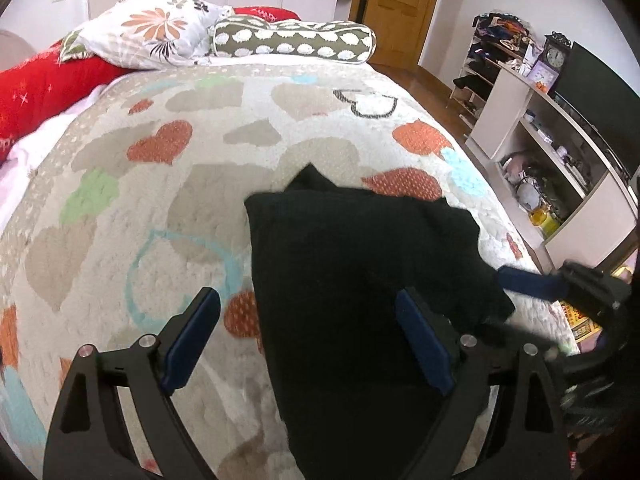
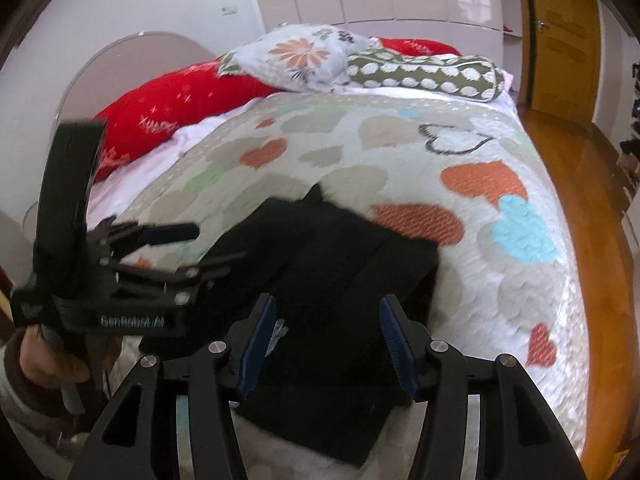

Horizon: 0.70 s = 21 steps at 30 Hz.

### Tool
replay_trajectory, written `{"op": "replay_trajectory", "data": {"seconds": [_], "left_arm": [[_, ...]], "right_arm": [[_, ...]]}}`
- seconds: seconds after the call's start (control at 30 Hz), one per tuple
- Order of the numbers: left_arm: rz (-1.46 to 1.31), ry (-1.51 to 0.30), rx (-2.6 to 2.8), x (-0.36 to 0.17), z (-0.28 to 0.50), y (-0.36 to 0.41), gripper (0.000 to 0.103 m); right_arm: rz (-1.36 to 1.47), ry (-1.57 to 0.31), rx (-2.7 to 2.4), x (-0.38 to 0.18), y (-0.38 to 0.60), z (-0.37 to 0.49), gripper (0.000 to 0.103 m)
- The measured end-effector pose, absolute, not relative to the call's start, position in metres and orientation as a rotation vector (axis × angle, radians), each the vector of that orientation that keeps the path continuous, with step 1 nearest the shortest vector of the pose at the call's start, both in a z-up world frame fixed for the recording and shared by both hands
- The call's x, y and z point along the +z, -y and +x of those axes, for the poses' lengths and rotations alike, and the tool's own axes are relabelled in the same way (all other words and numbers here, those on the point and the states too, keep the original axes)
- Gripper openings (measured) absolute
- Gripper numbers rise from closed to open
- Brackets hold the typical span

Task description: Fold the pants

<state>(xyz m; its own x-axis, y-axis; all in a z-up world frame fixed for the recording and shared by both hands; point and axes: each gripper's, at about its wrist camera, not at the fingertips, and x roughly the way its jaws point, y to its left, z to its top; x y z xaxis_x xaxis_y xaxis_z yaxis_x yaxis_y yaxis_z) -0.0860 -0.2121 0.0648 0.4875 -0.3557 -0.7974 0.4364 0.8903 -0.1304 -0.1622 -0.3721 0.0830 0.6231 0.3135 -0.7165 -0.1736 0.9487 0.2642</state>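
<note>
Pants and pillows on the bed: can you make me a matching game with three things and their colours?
Things:
1. pants
2. long bolster pillow
3. big pillow at the bed's far left

Colours:
A. red with little sparkles
B. black
C. olive green with white spots

Pairs: 1-B, 2-C, 3-A

Both sets of tongs, left and right, are open above the pants.
</note>
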Motion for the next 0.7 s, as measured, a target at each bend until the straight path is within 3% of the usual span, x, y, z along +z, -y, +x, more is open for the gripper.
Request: {"op": "replay_trajectory", "data": {"seconds": [0.17,0.33,0.47,0.57,0.7], "left_arm": [[0.069,-1.015,-0.513,0.032,-0.100,0.217,0.091],[-0.039,-1.054,-0.557,0.031,-0.093,0.206,0.096],[-0.110,-1.035,-0.586,0.045,-0.088,0.187,0.096],[-0.175,-1.061,-0.610,0.041,-0.080,0.177,0.103],[-0.241,-1.134,-0.636,0.022,-0.068,0.179,0.103]], "right_arm": [[0.168,-0.914,0.275,0.045,0.371,-0.172,0.059],[0.233,-0.895,0.291,0.047,0.383,-0.178,0.059],[0.383,-0.865,0.269,0.052,0.411,-0.179,0.065],[0.523,-0.836,0.248,0.042,0.437,-0.175,0.073],[0.642,-0.868,0.314,0.016,0.448,-0.156,0.073]]}}
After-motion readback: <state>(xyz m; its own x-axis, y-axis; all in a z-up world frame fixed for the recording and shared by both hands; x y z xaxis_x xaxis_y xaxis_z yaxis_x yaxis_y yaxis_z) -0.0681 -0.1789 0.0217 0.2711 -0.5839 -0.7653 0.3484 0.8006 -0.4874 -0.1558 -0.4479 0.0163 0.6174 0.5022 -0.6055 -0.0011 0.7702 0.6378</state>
